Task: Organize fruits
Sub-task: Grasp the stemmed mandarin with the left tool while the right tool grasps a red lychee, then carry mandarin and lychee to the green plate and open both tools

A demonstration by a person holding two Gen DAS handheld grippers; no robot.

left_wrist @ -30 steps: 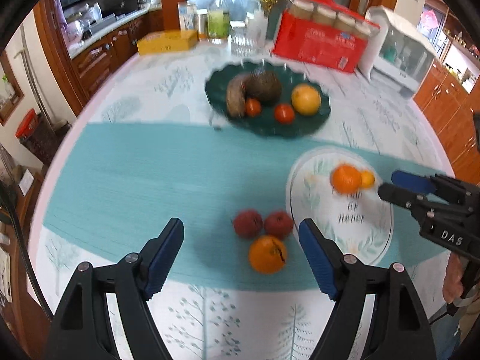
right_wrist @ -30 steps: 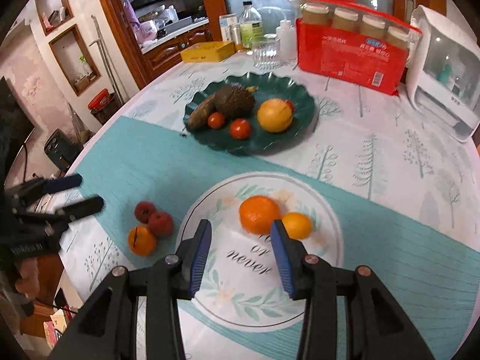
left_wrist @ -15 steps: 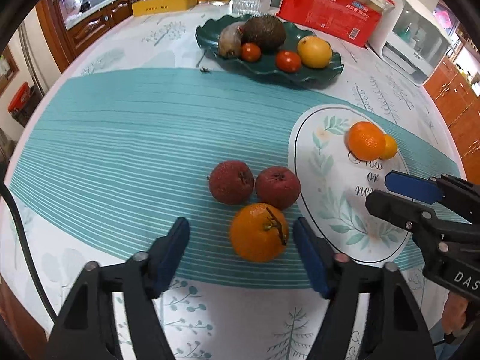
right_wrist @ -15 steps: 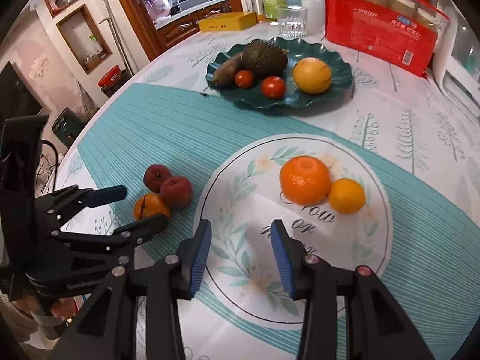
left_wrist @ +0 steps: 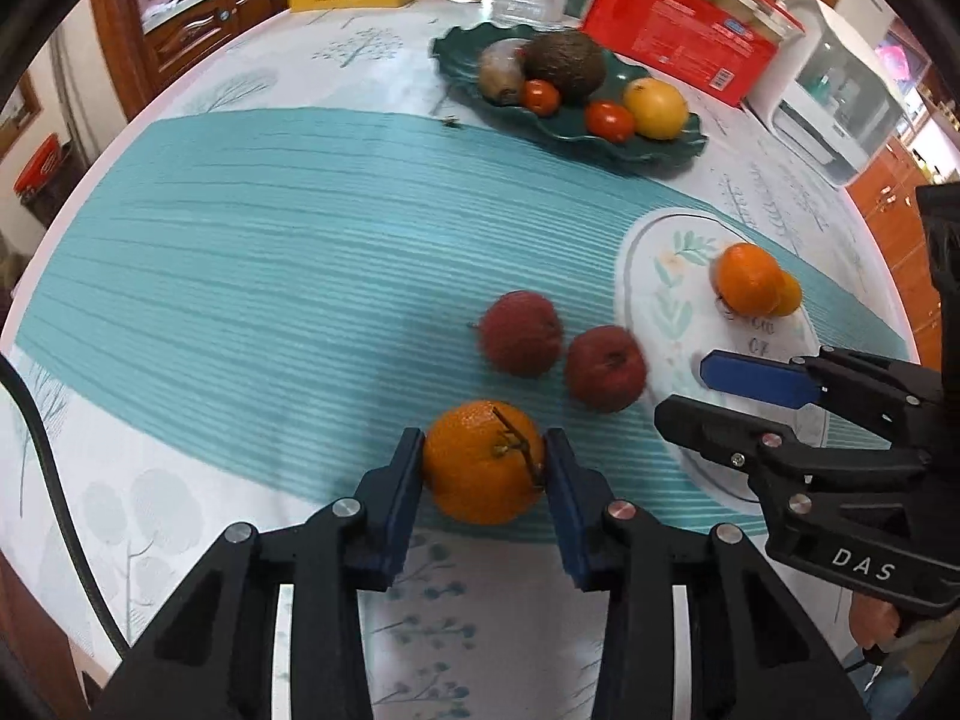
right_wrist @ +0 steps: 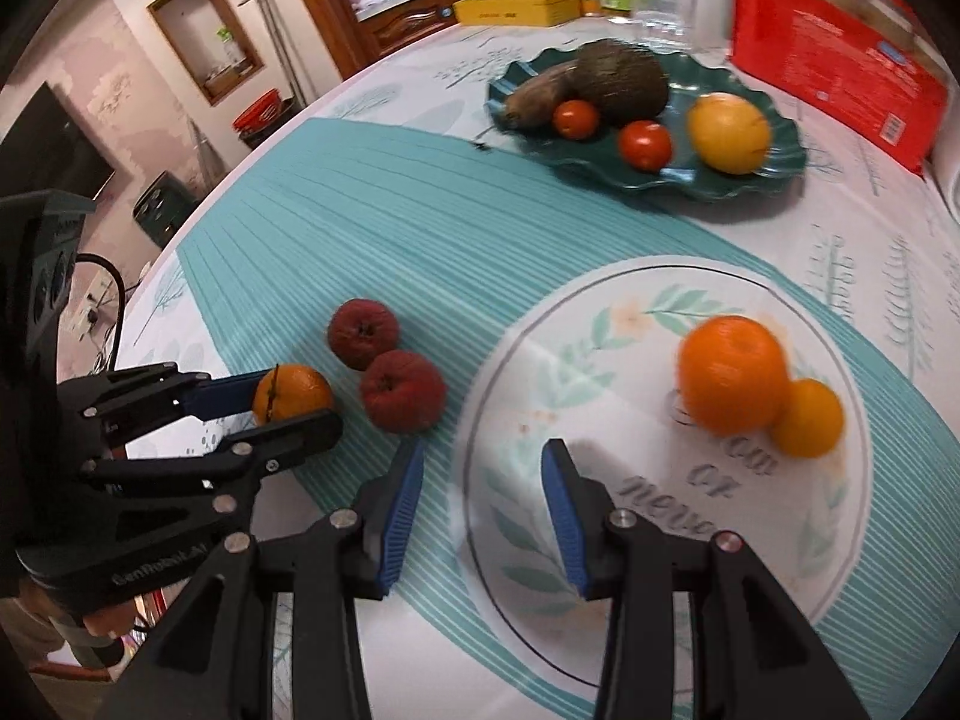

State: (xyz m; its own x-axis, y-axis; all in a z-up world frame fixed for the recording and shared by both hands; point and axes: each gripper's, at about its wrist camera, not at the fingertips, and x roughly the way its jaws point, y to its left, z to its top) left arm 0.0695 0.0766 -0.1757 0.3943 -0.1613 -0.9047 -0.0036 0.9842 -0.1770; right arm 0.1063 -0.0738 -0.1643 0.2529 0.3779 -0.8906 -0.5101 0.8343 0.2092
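Left gripper (left_wrist: 483,468) is closing on the orange (left_wrist: 483,471) at the near edge of the teal mat (left_wrist: 270,252); the blue pads sit against its two sides, fruit still down on the tabletop (left_wrist: 468,618). Right gripper (right_wrist: 483,516) is partly open with nothing between the jaws, hanging over the near-left rim of the white plate (right_wrist: 630,288).

Handling, as a judgement: the orange looks round, firm and fairly light, with waxy peel that could slip or roll out if pinched off-centre. Best taken across its widest middle, as it is now. The dry stem (left_wrist: 513,435) on top pokes toward the right pad and could snag. Squeezing too hard could bruise it.

Two red fruits (left_wrist: 561,351) lie just beyond the orange, touching each other and near the plate's left edge. The plate already holds a big orange (right_wrist: 732,372) and a small one (right_wrist: 807,417), touching. The green dish (right_wrist: 774,174) further back holds tomatoes, a yellow citrus and brown items.

Left wrist view shows pad contact on both sides of the orange and the stem; in it the right gripper is seen from the side. Right wrist view shows most of the plate face with its lettering and free space, and the left gripper side-on with the orange half hidden between its fingers. A fingertip under the left handle shows only there.
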